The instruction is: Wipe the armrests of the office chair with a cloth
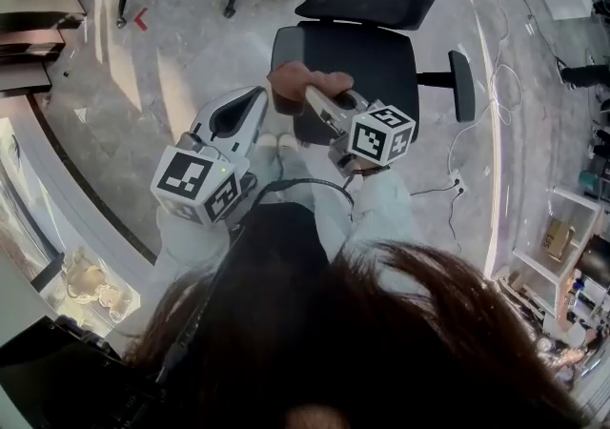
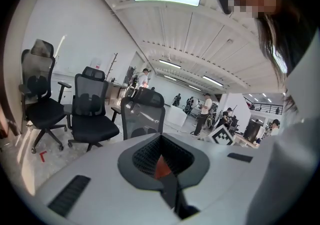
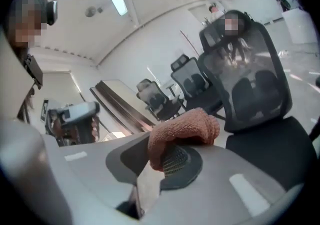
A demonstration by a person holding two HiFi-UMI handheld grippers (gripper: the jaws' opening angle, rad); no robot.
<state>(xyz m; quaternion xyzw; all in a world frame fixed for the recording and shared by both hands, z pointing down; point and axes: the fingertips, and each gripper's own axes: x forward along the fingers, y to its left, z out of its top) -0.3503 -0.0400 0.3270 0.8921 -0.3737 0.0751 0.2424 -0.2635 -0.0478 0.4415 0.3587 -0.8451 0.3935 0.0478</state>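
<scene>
Right claw (image 3: 159,163), cloth (image 3: 184,128) pinched between jaws

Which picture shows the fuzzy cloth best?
The right gripper view: the cloth sits big and close, pinched in the right gripper's jaws. The head view shows it small, above the chair seat. The left gripper view doesn't clearly show it.

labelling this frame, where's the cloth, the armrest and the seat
cloth (image 3: 184,130), right gripper view, middle of the folded bundle
armrest (image 1: 462,86), head view, middle of its pad
seat (image 1: 370,57), head view, bare cushion
</scene>
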